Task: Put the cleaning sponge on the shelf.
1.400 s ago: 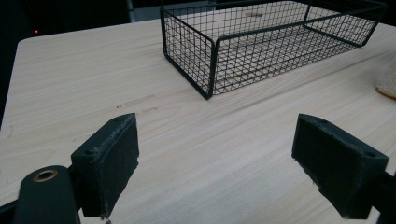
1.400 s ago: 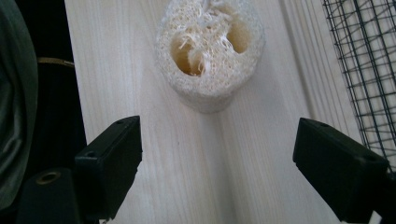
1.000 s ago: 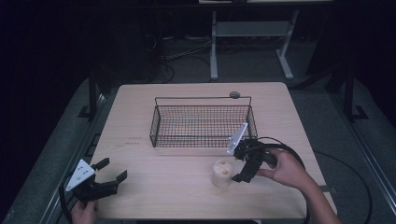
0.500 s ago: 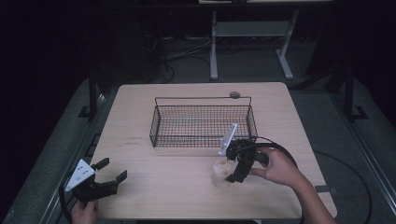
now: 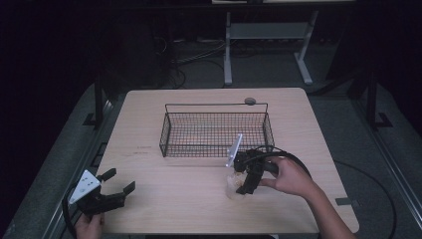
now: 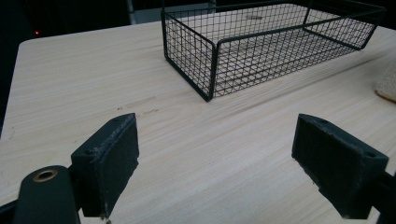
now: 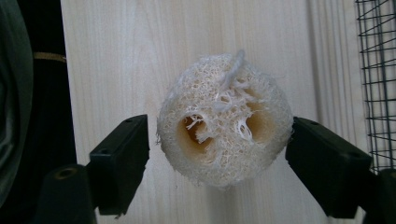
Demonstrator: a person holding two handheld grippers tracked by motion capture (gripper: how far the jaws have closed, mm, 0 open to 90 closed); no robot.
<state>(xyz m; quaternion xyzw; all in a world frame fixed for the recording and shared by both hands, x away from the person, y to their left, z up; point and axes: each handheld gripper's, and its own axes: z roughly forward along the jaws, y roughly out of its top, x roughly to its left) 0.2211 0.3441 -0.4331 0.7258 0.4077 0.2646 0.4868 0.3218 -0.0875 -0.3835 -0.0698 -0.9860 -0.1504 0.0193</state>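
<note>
Fibrous cream loofah slice (image 7: 223, 122), two holes, between parted right gripper (image 7: 217, 156) jaws.

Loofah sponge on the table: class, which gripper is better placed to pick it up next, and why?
Right. The right gripper already straddles the loofah sponge, jaws open either side. The left gripper sits open far across the table.

Cream loofah (image 7: 223, 122), black mesh basket (image 5: 215, 130), pale woodgrain table (image 5: 164, 196)

My right claw (image 7: 217, 158) straddles a pale, round, fibrous loofah slice (image 7: 223, 119) on the light wooden surface (image 7: 140, 56); its right jaw touches, its left stands just off. Black wire basket (image 7: 378, 79) beside.
</note>
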